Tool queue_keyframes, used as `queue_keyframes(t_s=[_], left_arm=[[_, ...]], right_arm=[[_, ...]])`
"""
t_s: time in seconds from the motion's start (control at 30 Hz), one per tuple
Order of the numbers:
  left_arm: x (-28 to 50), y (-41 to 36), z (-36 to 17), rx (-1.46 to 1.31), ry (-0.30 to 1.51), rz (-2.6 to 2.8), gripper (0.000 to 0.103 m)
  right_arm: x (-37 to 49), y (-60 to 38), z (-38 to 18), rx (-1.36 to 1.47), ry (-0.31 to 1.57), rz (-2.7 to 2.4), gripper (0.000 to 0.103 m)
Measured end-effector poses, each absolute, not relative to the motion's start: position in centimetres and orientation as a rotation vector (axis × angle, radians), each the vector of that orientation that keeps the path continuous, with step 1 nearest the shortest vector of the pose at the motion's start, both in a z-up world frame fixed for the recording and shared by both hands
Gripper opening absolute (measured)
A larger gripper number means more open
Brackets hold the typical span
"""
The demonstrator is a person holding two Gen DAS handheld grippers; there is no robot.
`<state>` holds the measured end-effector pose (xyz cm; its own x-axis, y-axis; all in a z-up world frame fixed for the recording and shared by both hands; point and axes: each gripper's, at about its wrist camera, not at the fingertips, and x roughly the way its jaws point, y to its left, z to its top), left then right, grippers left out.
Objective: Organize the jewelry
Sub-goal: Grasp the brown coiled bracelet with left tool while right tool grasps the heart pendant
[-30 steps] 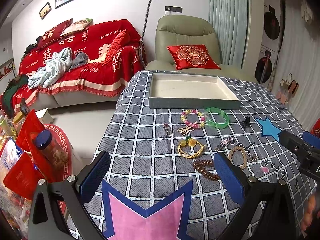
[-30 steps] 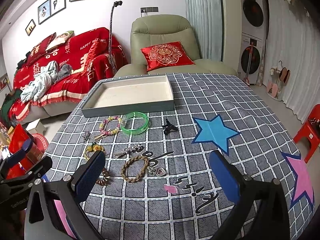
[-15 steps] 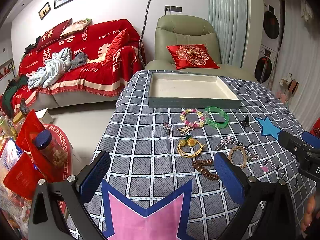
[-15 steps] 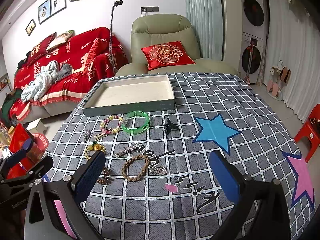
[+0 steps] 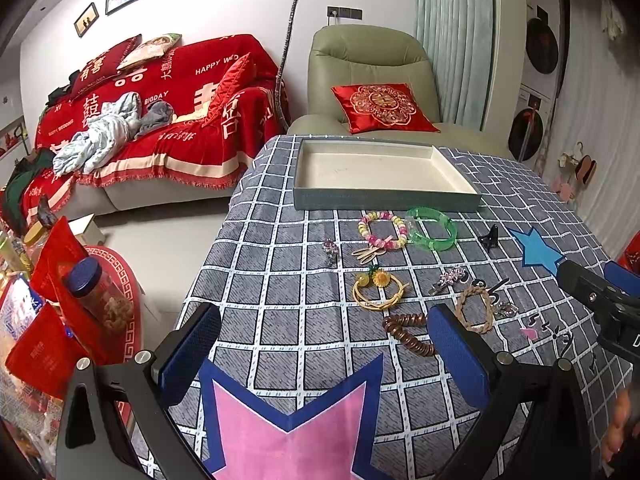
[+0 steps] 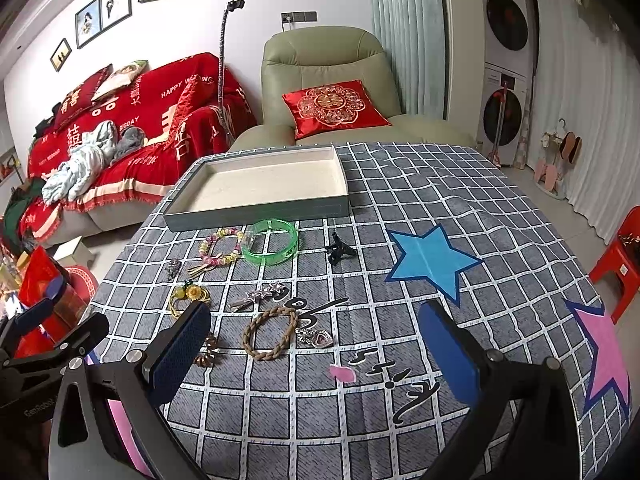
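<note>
An empty grey tray (image 5: 384, 201) (image 6: 256, 213) sits at the table's far side. In front of it lie a green bangle (image 5: 431, 233) (image 6: 270, 241), a pastel bead bracelet (image 5: 383, 229) (image 6: 221, 246), a yellow flower bracelet (image 5: 377, 289) (image 6: 188, 298), a brown coil hair tie (image 5: 406, 335), a braided rope bracelet (image 5: 474, 308) (image 6: 271, 333), a star hair clip (image 6: 258, 296), a heart pendant (image 6: 318, 337) and a black claw clip (image 5: 490, 237) (image 6: 338, 249). My left gripper (image 5: 320, 354) is open and empty above the near table edge. My right gripper (image 6: 316, 356) is open and empty, just short of the rope bracelet.
The table has a grey checked cloth (image 6: 400, 200) with blue (image 6: 432, 260) and pink (image 5: 296, 436) stars. A red-draped sofa (image 5: 160, 112) and green armchair (image 5: 368, 80) stand behind. Bags and a jar (image 5: 100, 300) sit on the floor at the left. A red stool (image 6: 620, 260) stands at the right.
Both grippers have stayed open and almost still; the right one has crept slightly forward toward the jewelry.
</note>
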<state>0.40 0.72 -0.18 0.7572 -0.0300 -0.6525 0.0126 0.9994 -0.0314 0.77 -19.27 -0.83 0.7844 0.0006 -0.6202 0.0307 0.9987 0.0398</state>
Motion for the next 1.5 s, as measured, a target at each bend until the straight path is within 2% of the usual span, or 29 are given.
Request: queue_keyframes(t_s=[0.3, 0.63, 0.87, 1.2, 1.37, 1.43, 1.5], left_arm=[[1.3, 0.6, -1.4, -0.030, 0.777, -0.031, 0.103], [4.1, -0.2, -4.6, -0.102, 0.959, -0.122, 0.103], [5.7, -1.0, -5.9, -0.140, 1.034, -0.120, 0.103], [7.1, -2.4, -7.1, -0.143, 1.089, -0.122, 0.103], [7.2, -2.8, -7.4, -0.116, 1.083, -0.104, 0.103], [7.1, -2.9, -7.2, -0.094, 1.071, -0.095, 0.096], [7.2, -3.1, -7.2, -0.086, 1.069, -0.100, 0.096]], right_arm=[[0.9, -20.1, -1.4, 0.060, 0.696, -0.023, 0.103], [2.5, -21.7, -3.9, 0.046, 0.814, -0.033, 0.103], [4.2, -22.5, -6.6, -0.032, 0.921, 0.007, 0.103], [6.4, -21.2, -8.8, -0.155, 0.954, 0.096, 0.102], [7.2, -20.1, -9.0, -0.188, 0.946, 0.168, 0.091], [7.4, -19.9, -8.9, -0.180, 0.948, 0.199, 0.078], [7.6, -19.7, -8.7, -0.169, 0.950, 0.227, 0.070]])
